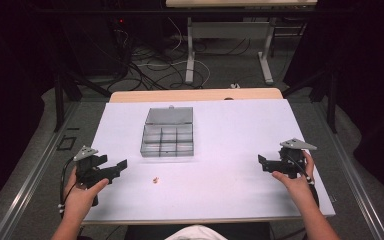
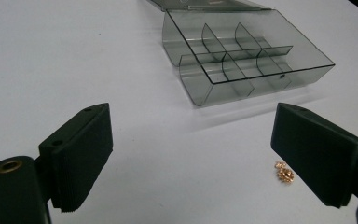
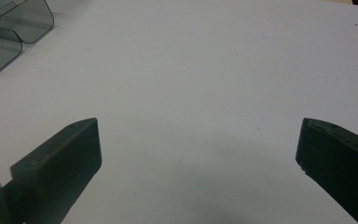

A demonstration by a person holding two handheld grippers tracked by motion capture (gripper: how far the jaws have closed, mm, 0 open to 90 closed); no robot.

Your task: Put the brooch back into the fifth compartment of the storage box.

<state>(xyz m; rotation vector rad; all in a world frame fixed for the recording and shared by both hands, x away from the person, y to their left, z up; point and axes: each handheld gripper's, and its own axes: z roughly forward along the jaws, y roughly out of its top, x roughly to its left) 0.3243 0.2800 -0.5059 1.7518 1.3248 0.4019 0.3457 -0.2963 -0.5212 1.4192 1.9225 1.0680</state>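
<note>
A clear grey compartment box (image 1: pixel 168 136) lies open on the white table (image 1: pixel 230 125), lid folded back, its divided cells (image 2: pixel 242 60) looking bare. A small cluster of gold-coloured bits (image 1: pixel 155 179) rests on the table in front of the box, close to the right jaw in the left gripper view (image 2: pixel 284 171). My left gripper (image 1: pixel 121 165) hovers at the table's left, open, jaws pointed toward the middle. My right gripper (image 1: pixel 261 161) is at the right side, open, nothing between its jaws. The box corner (image 3: pixel 9 28) is at the upper left of the right gripper view.
The table's front edge runs near the person's forearms. A wooden strip (image 1: pixel 195 95) borders the far edge. Beyond it are desk legs (image 1: pixel 191 50) and cables (image 1: pixel 145 65) on the floor. Dark frame bars stand on both sides.
</note>
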